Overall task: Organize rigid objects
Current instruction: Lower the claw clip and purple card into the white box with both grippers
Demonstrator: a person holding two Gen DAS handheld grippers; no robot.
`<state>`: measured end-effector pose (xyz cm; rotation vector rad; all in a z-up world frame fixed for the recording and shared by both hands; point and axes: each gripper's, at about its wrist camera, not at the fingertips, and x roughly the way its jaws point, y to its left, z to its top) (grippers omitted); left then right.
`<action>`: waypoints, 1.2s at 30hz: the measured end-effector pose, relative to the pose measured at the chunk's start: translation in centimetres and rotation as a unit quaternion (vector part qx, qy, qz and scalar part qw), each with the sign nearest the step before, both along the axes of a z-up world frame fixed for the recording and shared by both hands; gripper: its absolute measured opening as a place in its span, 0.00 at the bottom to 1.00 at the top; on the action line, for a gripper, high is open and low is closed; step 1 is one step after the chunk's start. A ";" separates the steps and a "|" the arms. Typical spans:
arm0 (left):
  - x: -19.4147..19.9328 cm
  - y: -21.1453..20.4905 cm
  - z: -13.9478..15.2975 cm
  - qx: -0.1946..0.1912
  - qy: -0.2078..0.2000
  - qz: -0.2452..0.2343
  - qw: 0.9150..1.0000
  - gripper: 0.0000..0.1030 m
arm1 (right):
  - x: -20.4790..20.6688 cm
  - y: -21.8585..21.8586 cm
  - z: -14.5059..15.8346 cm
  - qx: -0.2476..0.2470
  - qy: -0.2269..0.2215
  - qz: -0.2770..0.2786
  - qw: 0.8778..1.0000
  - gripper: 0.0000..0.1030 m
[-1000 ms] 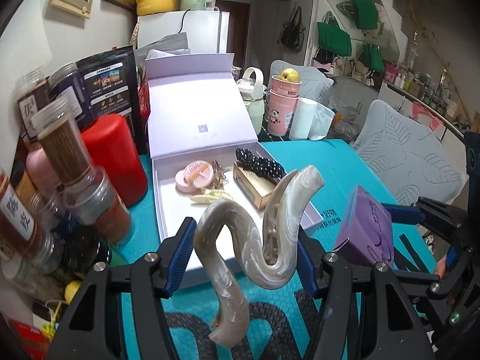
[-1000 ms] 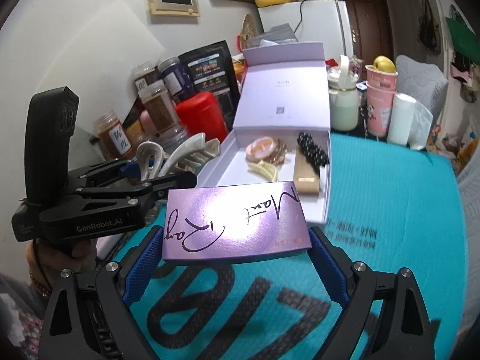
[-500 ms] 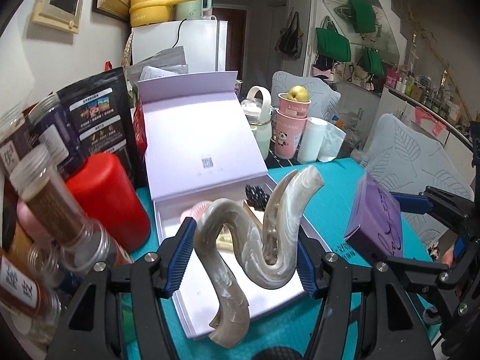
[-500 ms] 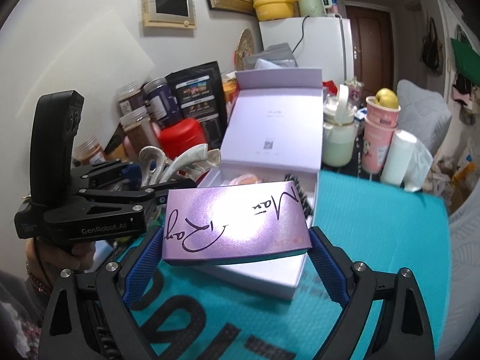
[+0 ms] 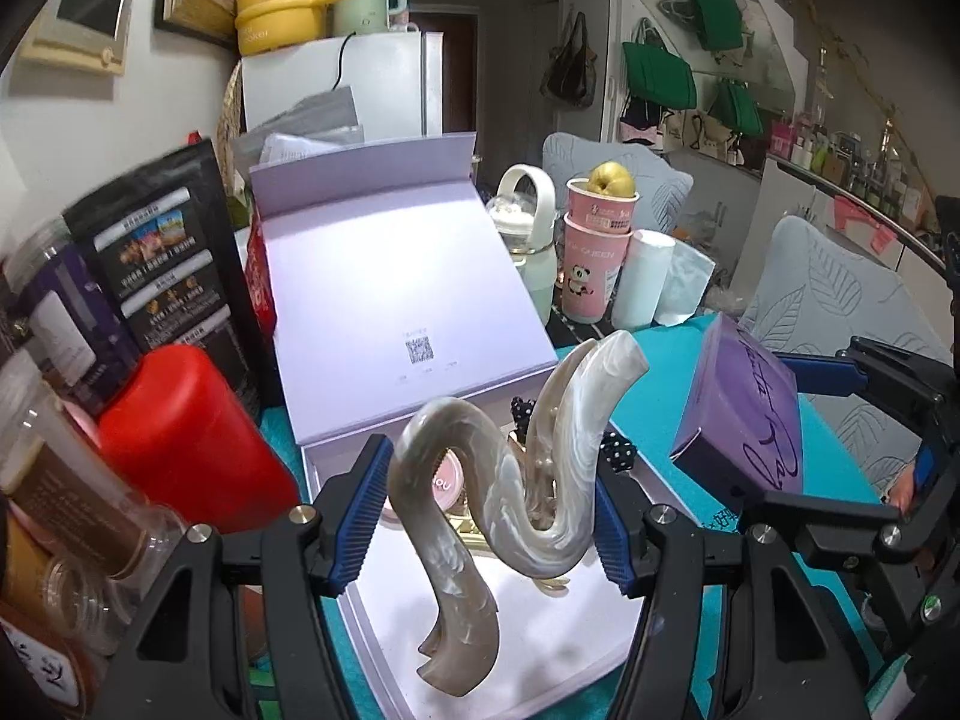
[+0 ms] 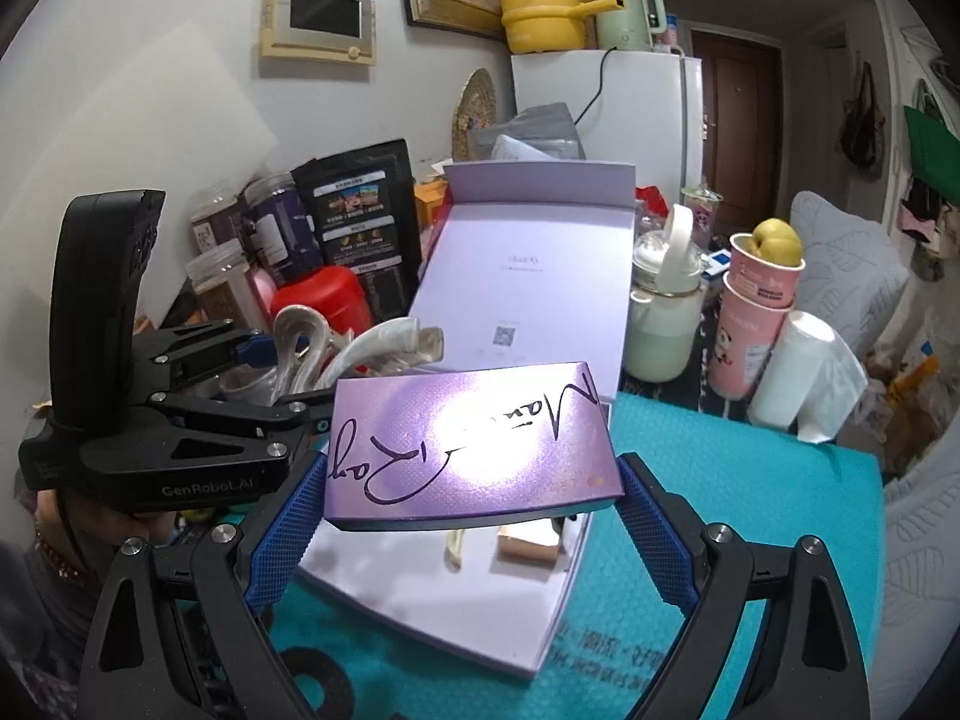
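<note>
The left gripper (image 5: 489, 510) is partly closed, its blue ribbed pads pressed against both sides of a large hair claw (image 5: 510, 480). The clip is pearly grey-white with a marbled sheen, S-shaped, one curved end rising up to the right and the other drooping below the pads. It hangs in the air above the open lavender box (image 5: 522, 630), not touching it.

The right gripper (image 6: 468, 495) stands wider, clamped on the two short ends of a flat purple box (image 6: 468, 438). That box is glossy lilac with a dark script signature across its lid and a darker rim underneath; it is held roughly level over the near part of the lavender box. In the left wrist view the same purple box (image 5: 744, 420) appears tilted on edge at the right, beside the hair claw and apart from it.

The lavender box sits on a teal mat (image 6: 750, 510), its lid (image 5: 396, 294) propped upright behind the tray. Inside the tray lie a pink round compact (image 5: 447, 480), a black dotted hair piece (image 5: 618, 450) and a tan rectangular item (image 6: 531, 546); a pale, slim piece beside that item is partly hidden, possibly another clip. A red canister (image 5: 180, 438) stands just left of the tray among jars and a black pouch (image 5: 174, 258). Pink stacked cups (image 5: 594, 258) stand behind the mat.
</note>
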<state>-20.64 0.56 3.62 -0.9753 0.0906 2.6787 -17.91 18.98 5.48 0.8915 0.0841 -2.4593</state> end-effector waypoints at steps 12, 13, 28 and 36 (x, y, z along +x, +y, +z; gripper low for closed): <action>-1.1 0.4 -4.2 -0.010 -0.038 -0.022 0.999 0.59 | -1.5 -0.3 -4.2 0.010 -0.040 0.005 0.999 0.91; -1.1 0.5 -4.5 -0.012 -0.040 -0.025 0.999 0.59 | -1.4 -0.3 -4.5 0.010 -0.042 0.006 0.999 0.91; -0.7 0.6 -8.4 -0.056 -0.081 -0.040 0.994 0.59 | -0.6 -1.2 -8.7 0.019 -0.092 0.010 0.996 0.91; -1.4 0.6 -9.7 -0.074 -0.097 -0.034 0.992 0.59 | -0.9 -1.9 -9.9 0.039 -0.096 0.006 0.995 0.91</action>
